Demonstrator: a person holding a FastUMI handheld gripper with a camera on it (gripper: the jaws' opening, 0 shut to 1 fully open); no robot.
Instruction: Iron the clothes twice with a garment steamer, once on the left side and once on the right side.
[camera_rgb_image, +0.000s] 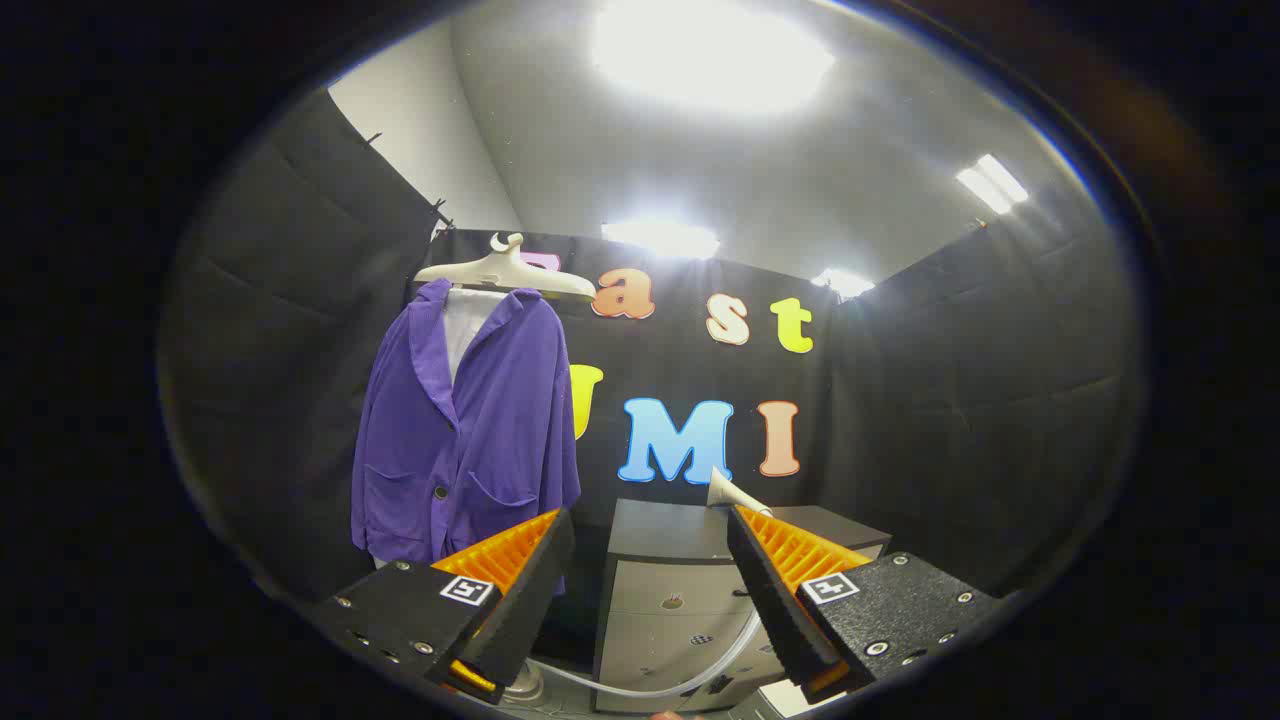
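A purple jacket (465, 430) hangs on a pale hanger (505, 268) against the black cloth wall, beyond and above my left finger. My gripper (650, 525) stands open with nothing between its fingers. The pale head of the garment steamer (728, 492) pokes up just behind my right finger's tip, resting on a dark-topped cabinet (660, 545). A clear hose (650, 685) runs low between the fingers toward a grey base (522, 688) near my left finger. Most of the steamer head is hidden by the right finger.
The cabinet has pale drawer fronts (675, 605) and stands straight ahead of the fingers, to the right of the jacket. Black cloth walls close the booth on the left, back and right. Bright ceiling lights (705, 50) glare overhead.
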